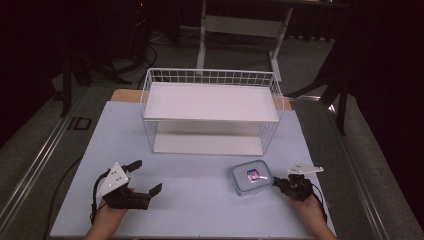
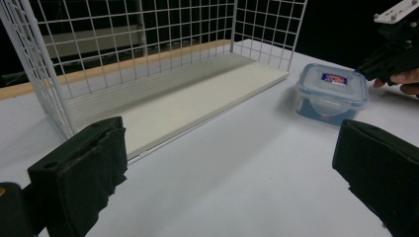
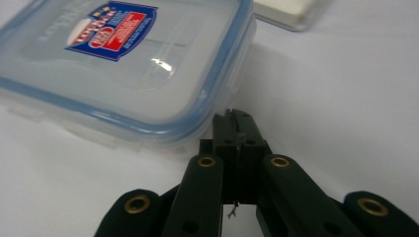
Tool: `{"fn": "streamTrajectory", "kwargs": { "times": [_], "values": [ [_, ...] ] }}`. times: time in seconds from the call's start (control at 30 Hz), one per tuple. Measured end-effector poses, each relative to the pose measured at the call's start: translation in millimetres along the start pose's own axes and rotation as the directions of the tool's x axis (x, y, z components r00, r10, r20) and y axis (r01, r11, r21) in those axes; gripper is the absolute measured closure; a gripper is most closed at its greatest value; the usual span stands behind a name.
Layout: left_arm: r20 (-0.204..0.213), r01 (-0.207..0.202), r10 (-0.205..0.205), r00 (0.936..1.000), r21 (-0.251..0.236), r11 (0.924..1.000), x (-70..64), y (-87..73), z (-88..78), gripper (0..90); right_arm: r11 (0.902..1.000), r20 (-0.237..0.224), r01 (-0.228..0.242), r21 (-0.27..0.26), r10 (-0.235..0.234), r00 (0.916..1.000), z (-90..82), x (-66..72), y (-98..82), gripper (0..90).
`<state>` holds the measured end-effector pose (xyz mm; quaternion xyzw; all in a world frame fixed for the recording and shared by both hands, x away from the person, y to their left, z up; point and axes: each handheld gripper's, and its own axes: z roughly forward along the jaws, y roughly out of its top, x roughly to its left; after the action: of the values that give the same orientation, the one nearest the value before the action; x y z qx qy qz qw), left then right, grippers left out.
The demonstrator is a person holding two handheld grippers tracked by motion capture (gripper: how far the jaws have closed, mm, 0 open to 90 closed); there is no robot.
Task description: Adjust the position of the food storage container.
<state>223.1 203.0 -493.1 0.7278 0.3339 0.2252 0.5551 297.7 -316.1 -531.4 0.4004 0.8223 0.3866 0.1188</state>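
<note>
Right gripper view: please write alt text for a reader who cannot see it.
The right gripper, its two black jaws shut together with nothing between them, points at the corner of a clear food container with a blue-rimmed lid and a red-and-blue label, sitting on a white table.

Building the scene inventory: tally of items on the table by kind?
Wire shelf rack: 1
Lidded plastic container: 1
Grippers: 2, left gripper and right gripper
Total: 4
</note>
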Motion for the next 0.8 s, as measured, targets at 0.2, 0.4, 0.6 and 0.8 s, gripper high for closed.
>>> {"fn": "streamTrajectory", "kwargs": {
  "times": [0.2,0.4,0.6,0.8],
  "values": [
    [0.000,-0.004,0.004,1.0000,0.001,1.0000,-0.3,0.0,0.2,1.4,0.9999,-0.051,0.013,0.008,-0.013,0.9986,9.9,13.2,8.2,90.0],
    [0.002,-0.006,0.006,1.0000,0.004,1.0000,-0.8,-0.3,0.8,1.4,0.9982,-0.109,0.052,0.031,-0.048,0.9929,22.2,32.4,18.0,90.0],
    [0.005,-0.013,0.013,0.9999,0.006,0.9999,-1.6,-0.2,0.9,1.4,0.9937,-0.128,0.103,0.045,-0.096,0.9871,31.9,50.8,25.9,90.0],
    [0.011,-0.013,0.013,0.9999,0.009,0.9999,-2.6,-0.5,1.0,1.4,0.9878,-0.110,0.147,0.051,-0.141,0.9839,34.9,55.6,30.8,90.0]
  ]
}}
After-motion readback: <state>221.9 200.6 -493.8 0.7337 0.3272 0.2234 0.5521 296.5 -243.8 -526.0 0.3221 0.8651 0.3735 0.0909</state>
